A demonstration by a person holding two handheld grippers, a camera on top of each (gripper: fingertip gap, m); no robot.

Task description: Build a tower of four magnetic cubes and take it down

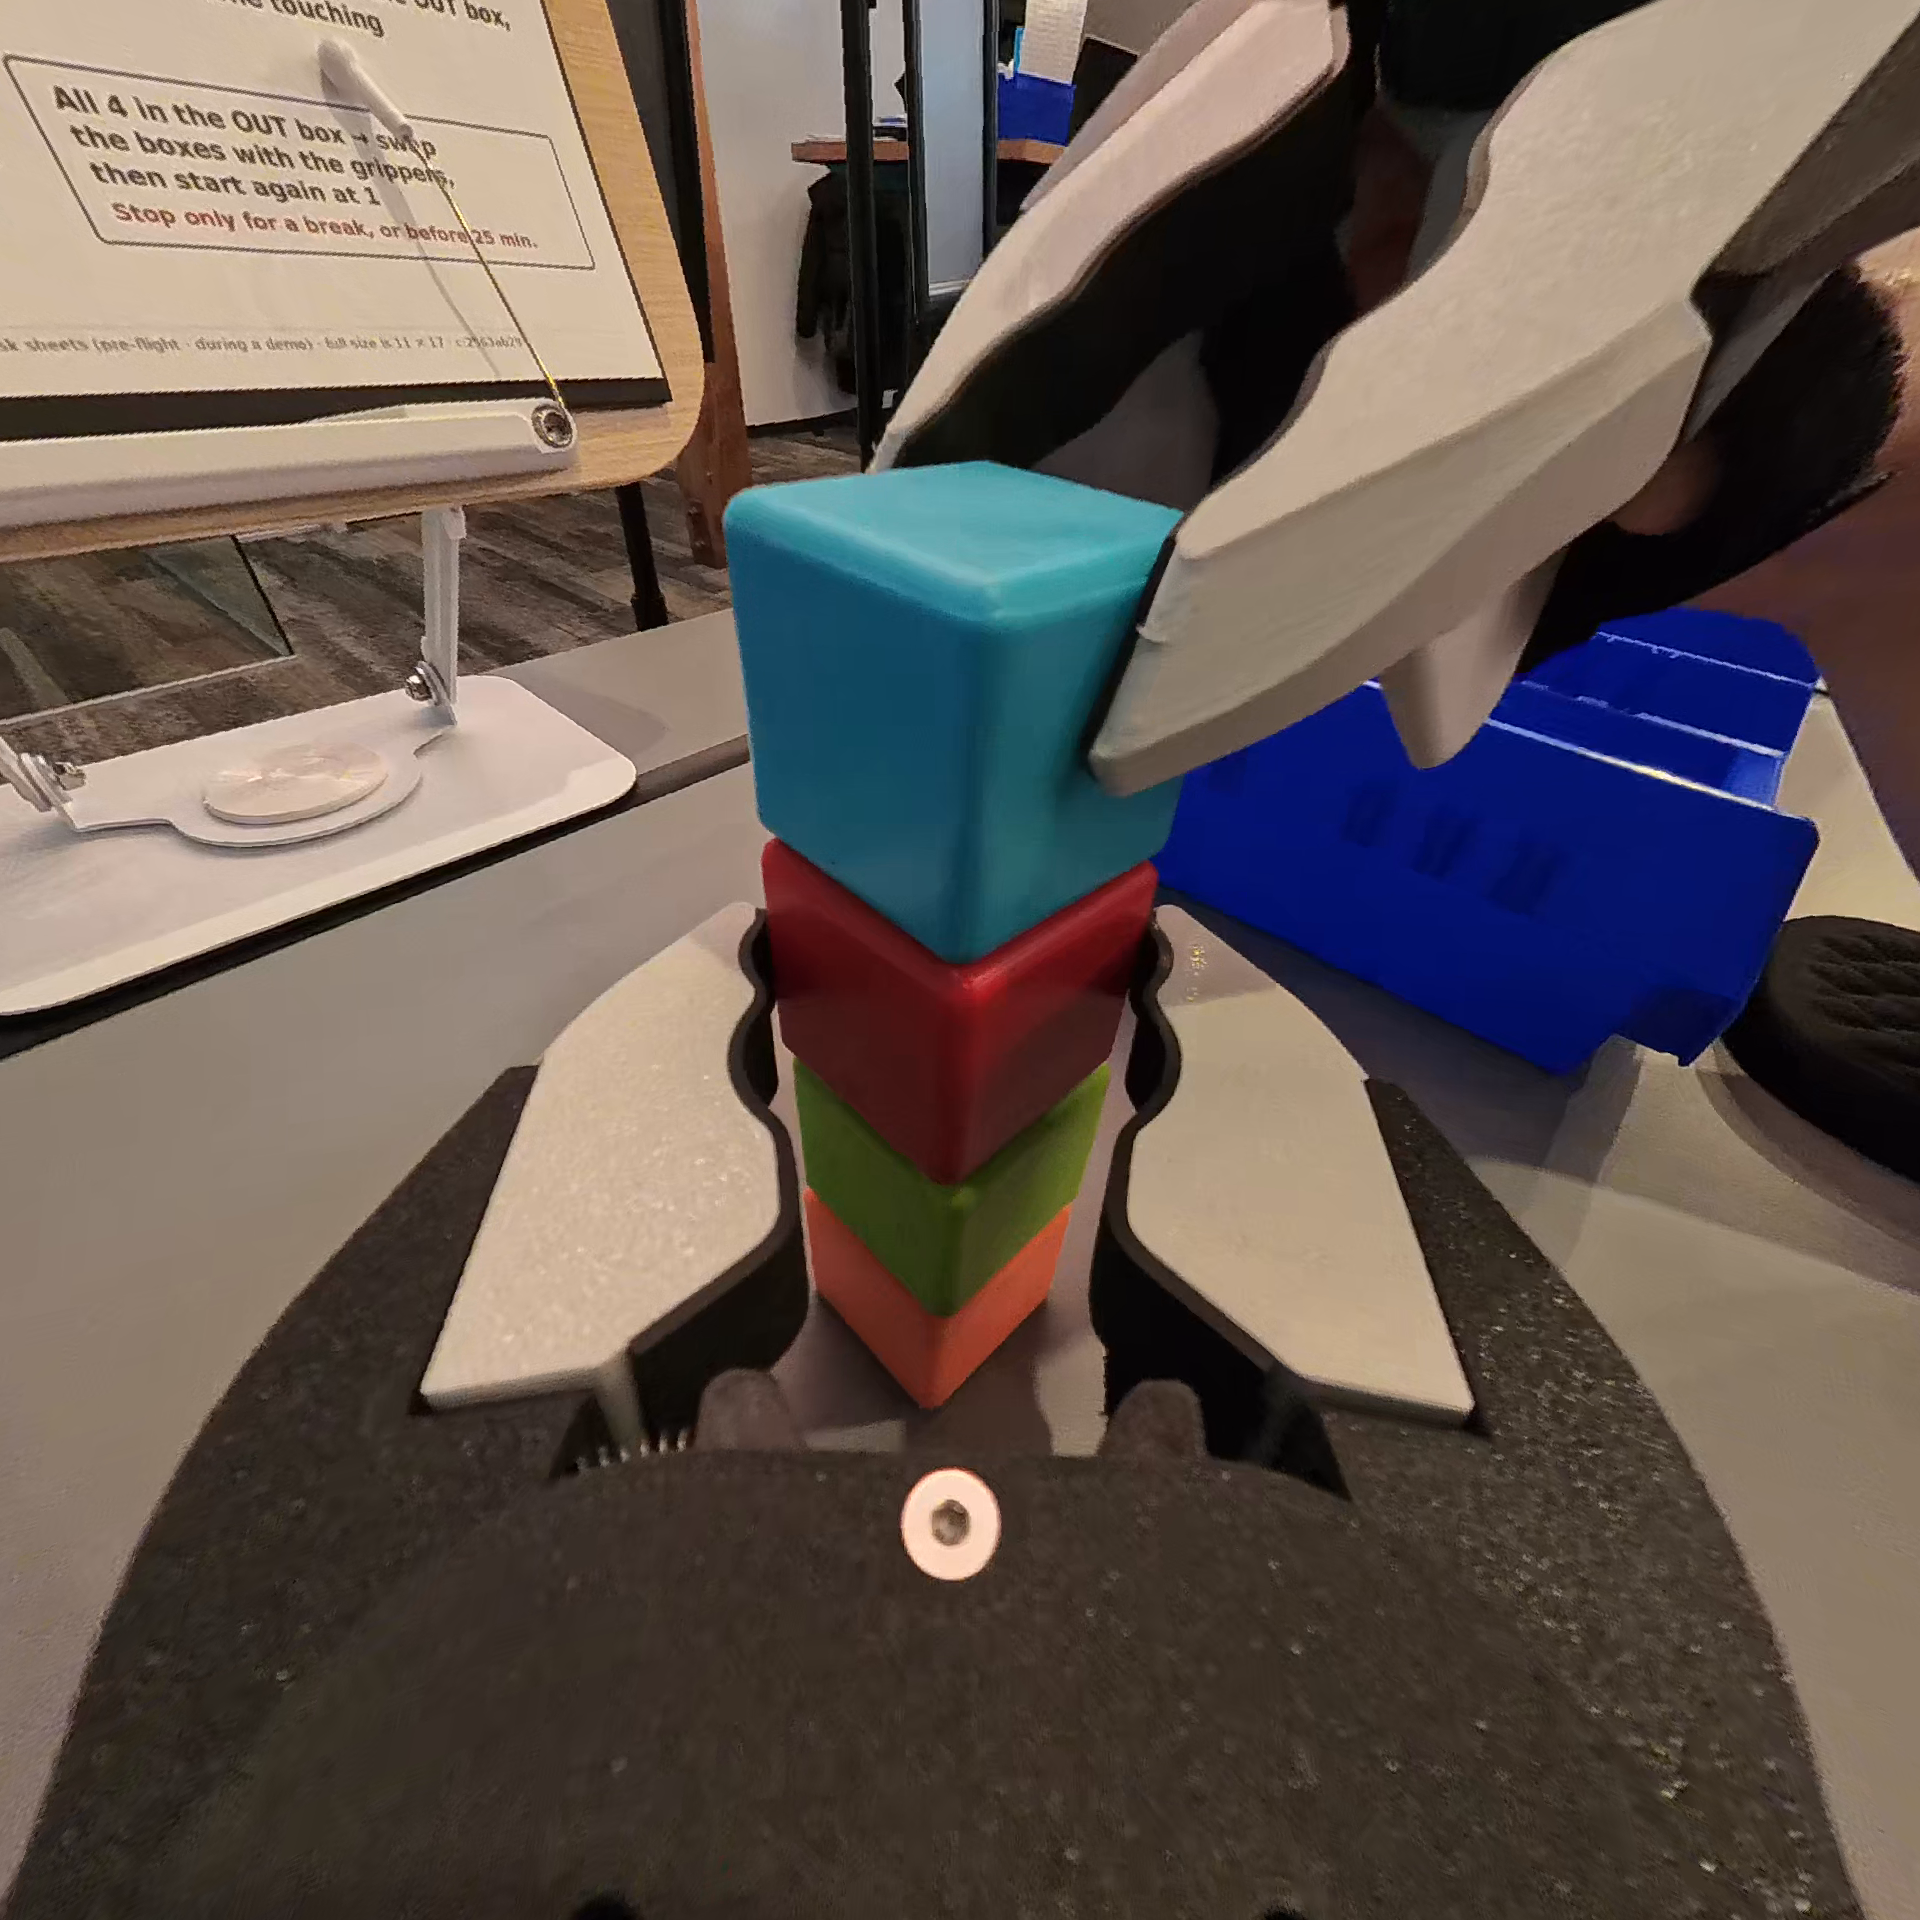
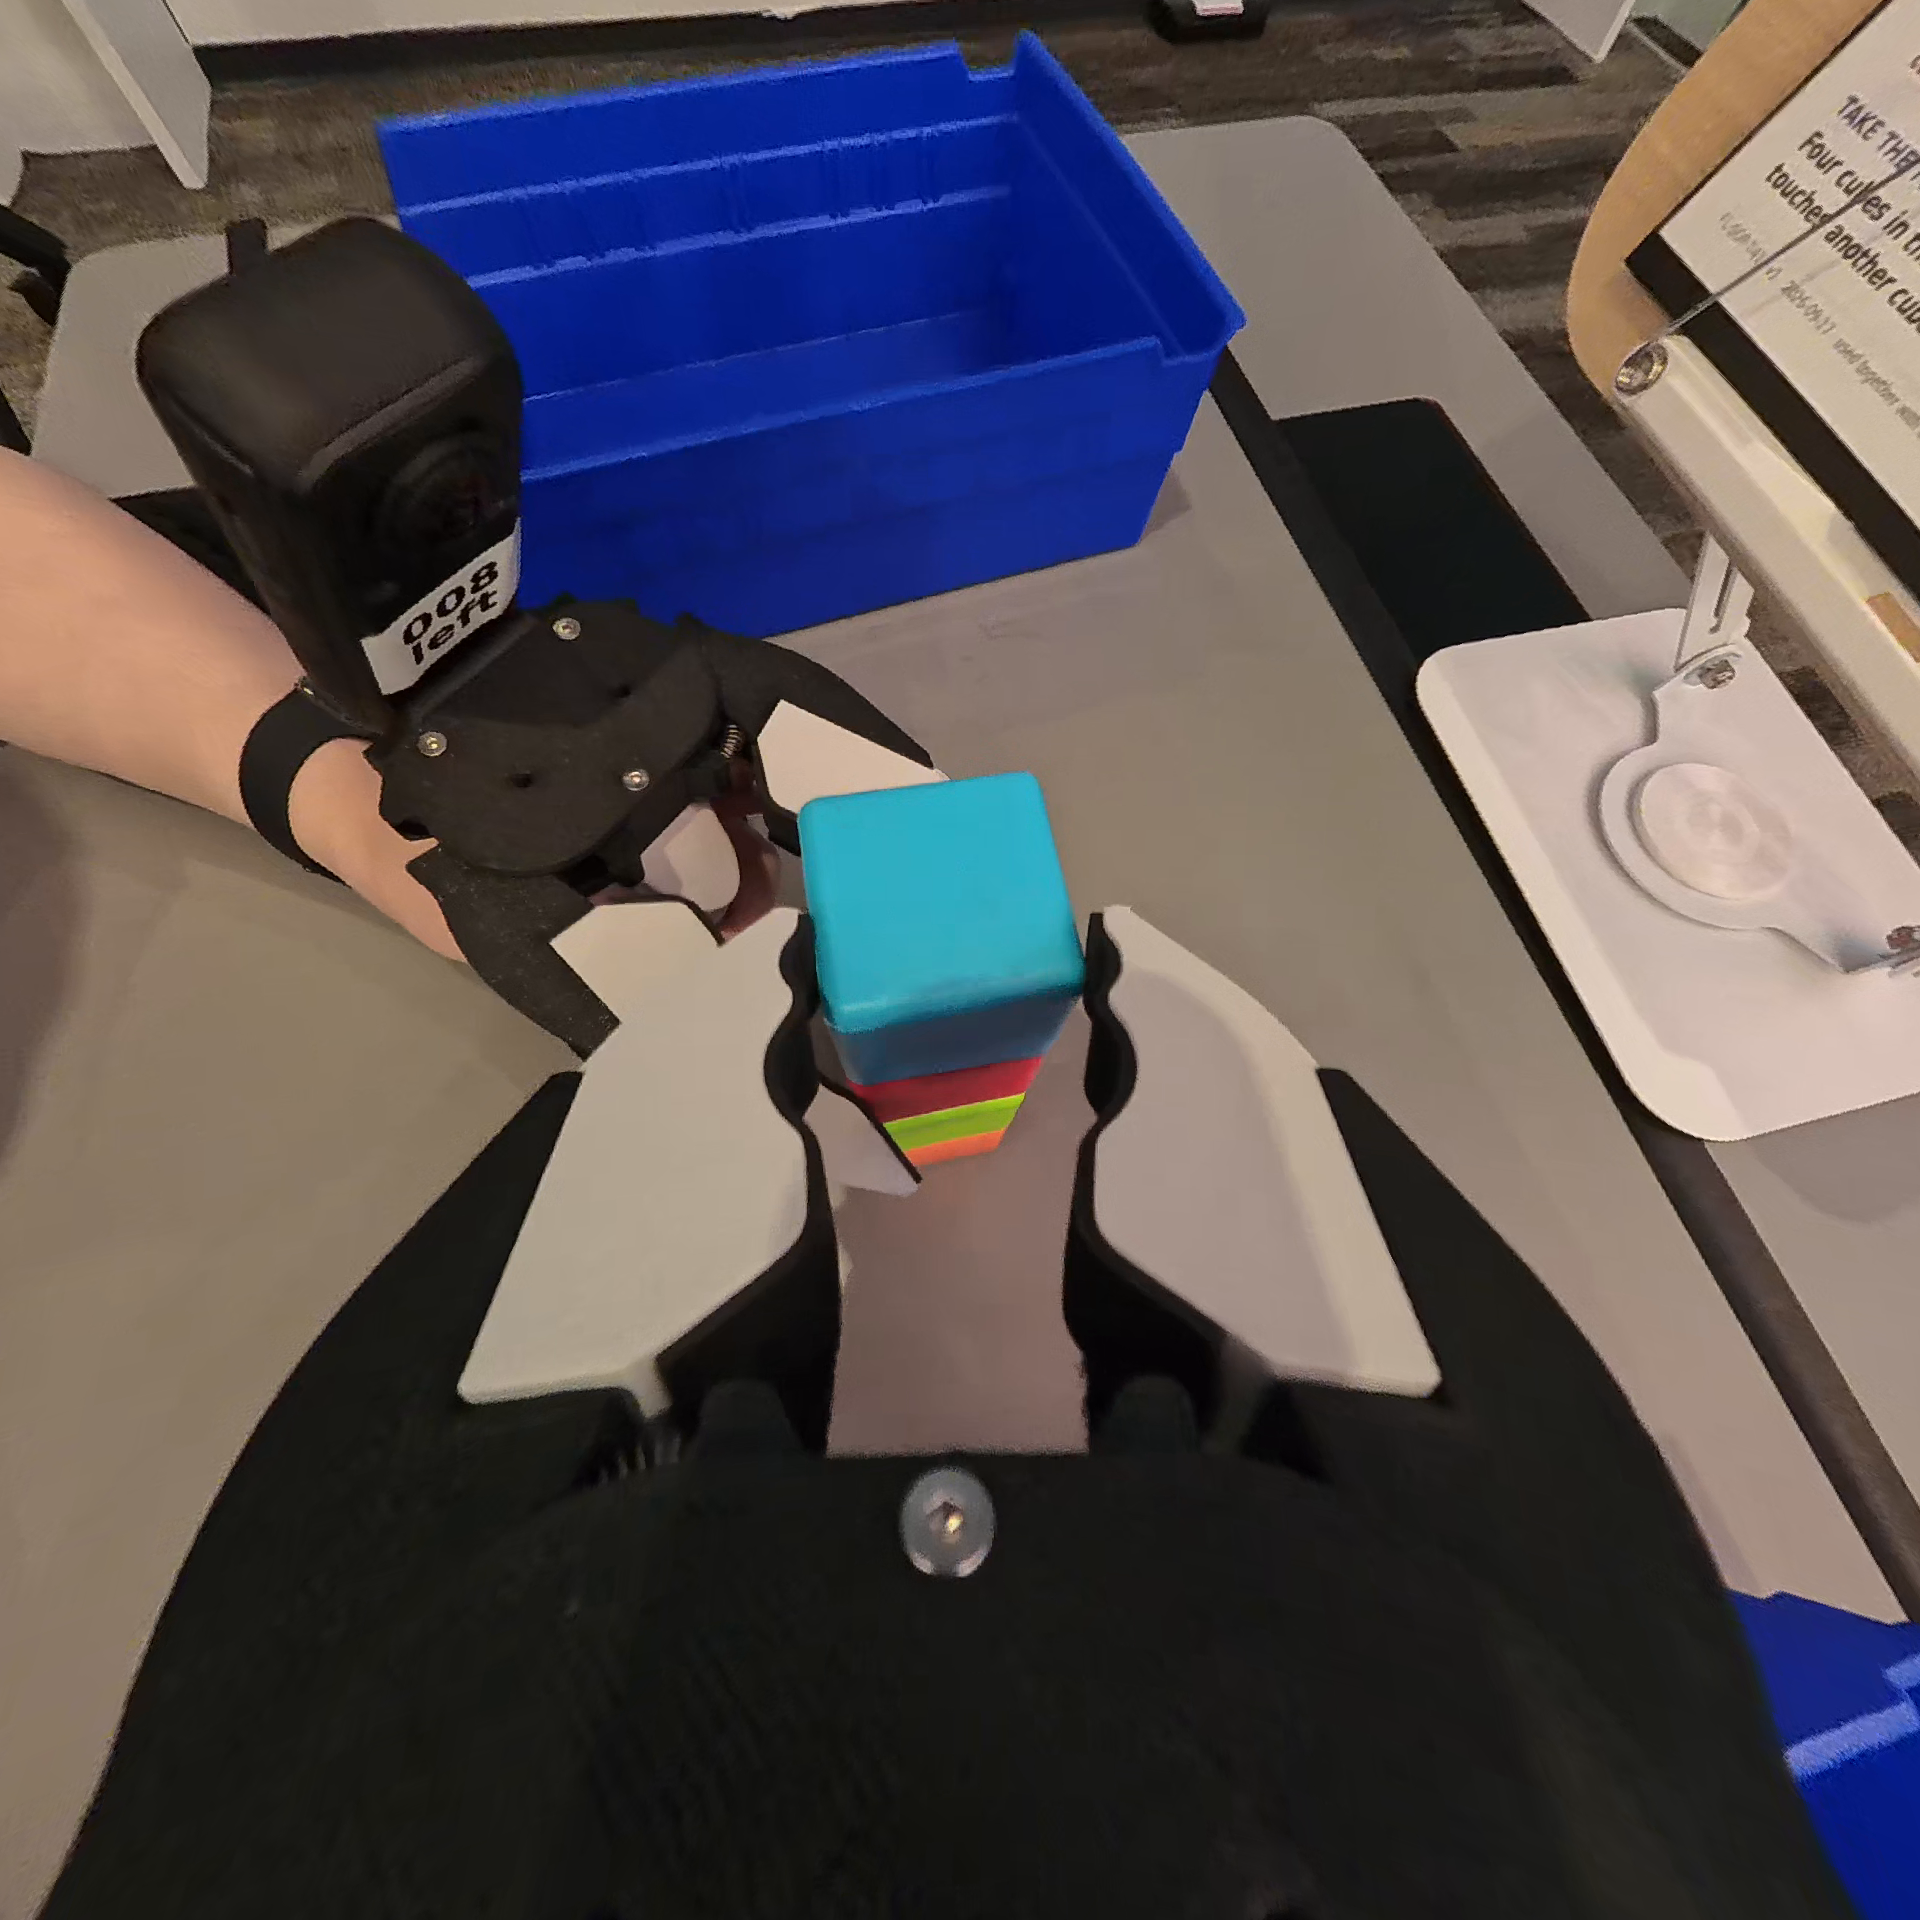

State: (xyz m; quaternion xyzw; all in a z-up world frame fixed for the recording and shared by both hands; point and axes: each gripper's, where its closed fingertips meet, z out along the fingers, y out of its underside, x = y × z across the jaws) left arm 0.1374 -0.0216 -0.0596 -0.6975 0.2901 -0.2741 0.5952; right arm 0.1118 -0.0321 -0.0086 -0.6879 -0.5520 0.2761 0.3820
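On the grey table [image 2: 1195, 727] stands a four-cube tower: orange cube [image 1: 935, 1320] at the bottom, then green cube [image 1: 951, 1195], red cube [image 1: 951, 1029] and teal cube [image 1: 935, 707] on top. The left gripper [image 1: 951, 997] pinches the red cube, and the right gripper [image 2: 940, 987] clamps the teal one from above. Behind sits an empty blue bin [image 2: 831, 436], with a white stand [image 2: 1662, 862] off to one side.

Four-cube tower standing upright on the grey table: orange cube [image 1: 940, 1335] at the base, then green cube [image 1: 951, 1226], red cube [image 1: 956, 1049], and teal cube [image 1: 935, 707] on top, faces flush, edges rounded. The red cube sits between the fingers of the left gripper [image 1: 951, 977], which close against its sides. The teal cube is clasped between the fingers of the right gripper [image 2: 945, 987], reaching from above.
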